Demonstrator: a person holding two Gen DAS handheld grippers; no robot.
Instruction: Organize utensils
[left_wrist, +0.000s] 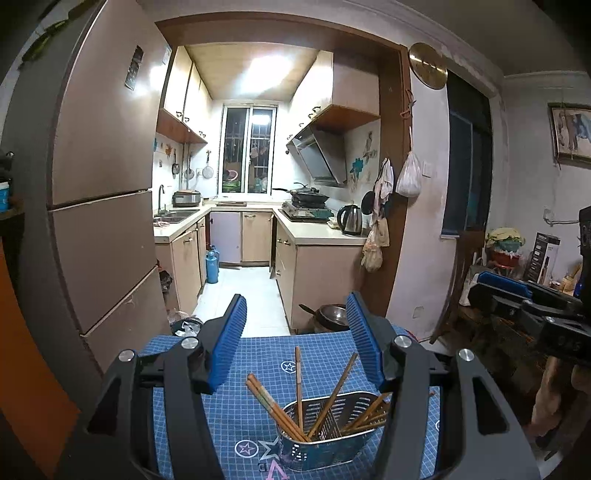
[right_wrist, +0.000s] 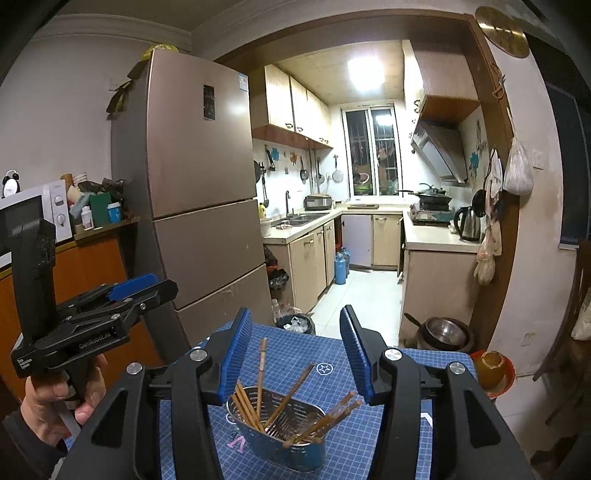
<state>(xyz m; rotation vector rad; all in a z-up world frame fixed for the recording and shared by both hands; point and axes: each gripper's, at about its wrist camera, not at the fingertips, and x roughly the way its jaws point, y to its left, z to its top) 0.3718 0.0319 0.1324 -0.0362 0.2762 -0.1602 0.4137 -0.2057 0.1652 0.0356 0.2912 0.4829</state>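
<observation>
Two grippers hover above a table covered with a blue grid mat (left_wrist: 236, 413), both aimed toward the kitchen doorway. On the left stands a tall brown fridge (right_wrist: 199, 192). The left gripper (left_wrist: 295, 339) has its blue-padded jaws spread, with nothing between them; a hand (right_wrist: 55, 406) grips its handle. Below and between the jaws, near the table's front edge, sits a perforated metal holder (left_wrist: 325, 443), upright on the mat. Wooden chopsticks (left_wrist: 277, 410) stand in it, leaning out in a fan: a bundle to the left, one nearly upright, others tilted right. The right gripper (right_wrist: 295, 347) likewise has its jaws spread and empty, above the same holder (right_wrist: 280, 439) and chopsticks (right_wrist: 286, 398). Past the table's far right corner, a metal pot (right_wrist: 445, 332) rests on the floor by the doorway.
</observation>
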